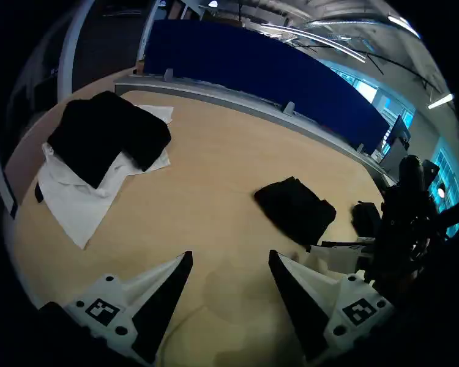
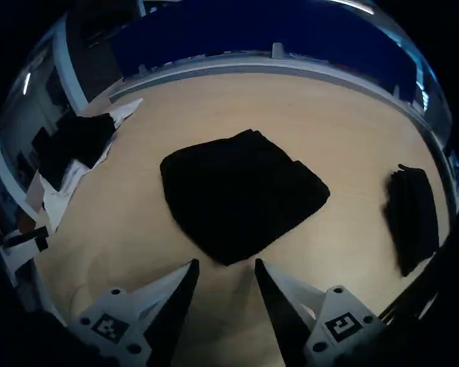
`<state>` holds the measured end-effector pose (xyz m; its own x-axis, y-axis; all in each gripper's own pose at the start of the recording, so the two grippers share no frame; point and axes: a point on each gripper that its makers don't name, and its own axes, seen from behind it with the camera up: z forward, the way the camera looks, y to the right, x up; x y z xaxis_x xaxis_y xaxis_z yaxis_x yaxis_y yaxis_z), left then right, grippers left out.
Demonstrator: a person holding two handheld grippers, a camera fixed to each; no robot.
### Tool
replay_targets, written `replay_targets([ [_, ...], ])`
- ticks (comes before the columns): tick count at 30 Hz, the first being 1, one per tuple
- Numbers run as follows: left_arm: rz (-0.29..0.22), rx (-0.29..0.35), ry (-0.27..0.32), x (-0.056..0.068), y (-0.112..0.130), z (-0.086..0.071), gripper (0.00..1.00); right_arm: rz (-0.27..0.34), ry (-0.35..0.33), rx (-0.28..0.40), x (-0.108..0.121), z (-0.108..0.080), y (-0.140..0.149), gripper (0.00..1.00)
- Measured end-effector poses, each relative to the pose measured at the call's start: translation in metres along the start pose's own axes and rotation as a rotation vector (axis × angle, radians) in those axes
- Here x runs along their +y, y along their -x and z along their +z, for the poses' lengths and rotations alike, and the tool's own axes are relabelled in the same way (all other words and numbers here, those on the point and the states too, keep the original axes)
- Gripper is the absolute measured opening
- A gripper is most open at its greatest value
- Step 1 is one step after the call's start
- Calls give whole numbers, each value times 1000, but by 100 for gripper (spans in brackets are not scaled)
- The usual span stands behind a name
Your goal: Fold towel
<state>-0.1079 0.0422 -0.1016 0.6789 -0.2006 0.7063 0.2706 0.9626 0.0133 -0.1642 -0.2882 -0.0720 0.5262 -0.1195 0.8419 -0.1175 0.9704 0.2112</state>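
Black towel [image 2: 242,192] dead centre in the right gripper view: it lies flat on the pale wooden surface [image 2: 352,122], folded into a compact, roughly square pad with one corner pointing toward the camera. The right tool [image 2: 226,263] hangs just short of that near corner, its two fingers set at a moderate gap with nothing between them, not touching the cloth.

In the left gripper view the same black towel [image 1: 294,208] sits ahead and to the right, well apart from the left tool [image 1: 229,255]. That tool is spread wide, with bare wood between its fingers, gripping nothing.

Past the towel, over by the right edge of the surface, lies a second folded black cloth [image 2: 413,217], apart from the first; the left gripper view shows it as a small dark lump [image 1: 365,217] beside the dark rig of the other tool.

On the far left, a heap of laundry [image 1: 101,153]: a black cloth draped on top of white ones, the white spilling toward the surface's edge. The same heap [image 2: 76,147] sits at the left in the right gripper view.

Behind the surface runs a grey rail, then a blue partition [image 1: 260,67], with strip lights [image 1: 315,37] on the ceiling above.
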Motion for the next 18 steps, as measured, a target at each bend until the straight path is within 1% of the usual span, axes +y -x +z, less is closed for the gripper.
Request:
replay_targets([
  [2, -1, 0, 1, -1, 1, 0, 92, 11, -3, -7, -2, 1, 0, 64],
  [7, -3, 2, 1, -3, 1, -1, 92, 57, -6, -19, -6, 1, 0, 41],
  [8, -3, 2, 0, -4, 1, -2, 92, 67, -5, -24, -7, 1, 1, 38],
  [10, -5, 3, 0, -5, 1, -2, 92, 86, -6, -34, -8, 1, 2, 36],
  [12, -7, 4, 1, -5, 1, -3, 92, 101, -9, -43, -10, 2, 3, 36],
  [18, -9, 2, -1, -8, 3, -4, 92, 117, -13, -45, -11, 2, 1, 36],
])
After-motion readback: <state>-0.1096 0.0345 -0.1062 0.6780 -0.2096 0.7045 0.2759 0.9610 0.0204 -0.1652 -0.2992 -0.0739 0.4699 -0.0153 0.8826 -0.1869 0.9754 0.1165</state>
